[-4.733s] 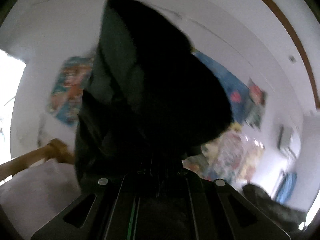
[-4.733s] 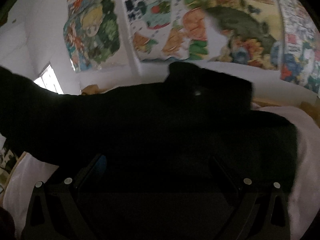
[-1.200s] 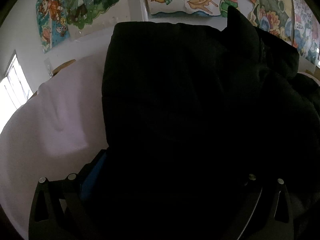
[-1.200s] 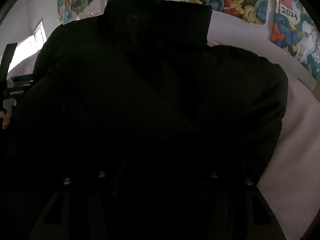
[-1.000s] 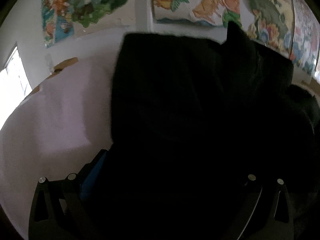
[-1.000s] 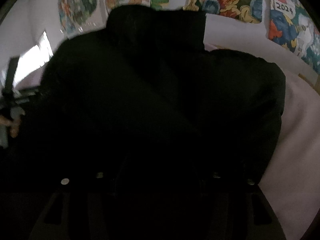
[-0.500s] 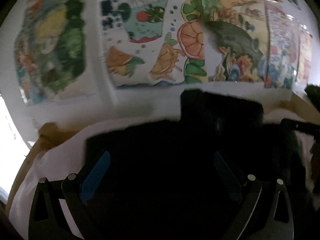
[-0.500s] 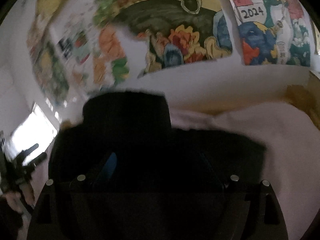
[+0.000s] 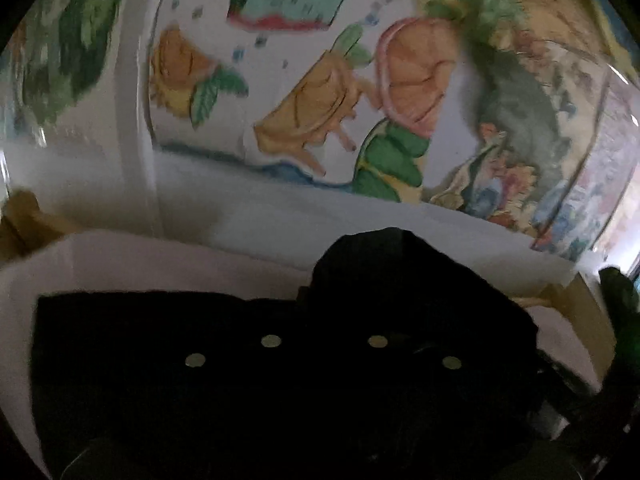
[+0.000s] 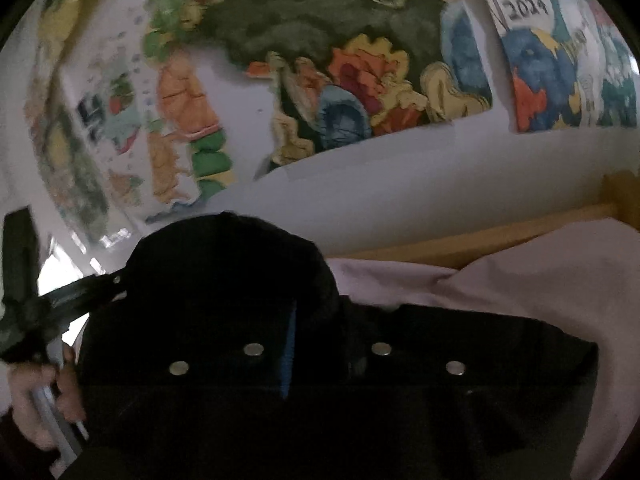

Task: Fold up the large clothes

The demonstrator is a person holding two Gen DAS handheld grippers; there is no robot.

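Claws: L (image 9: 324, 344) + R (image 10: 316, 352) just clenched, empty; black coat (image 10: 460, 344) on bed.

Both cameras ride low over the bed (image 9: 120, 256), close above the black coat (image 9: 240, 380), looking across it to the wall of painted posters (image 9: 320, 80). Both views share the orange-and-green poster (image 10: 184, 92). The right one also catches a hand (image 10: 36, 404) at its left edge.

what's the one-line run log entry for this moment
stage: folding | item: black jacket flat on pink sheet | left tongs: just closed, no cloth seen held | right tongs: just closed, pads together | backdrop: posters
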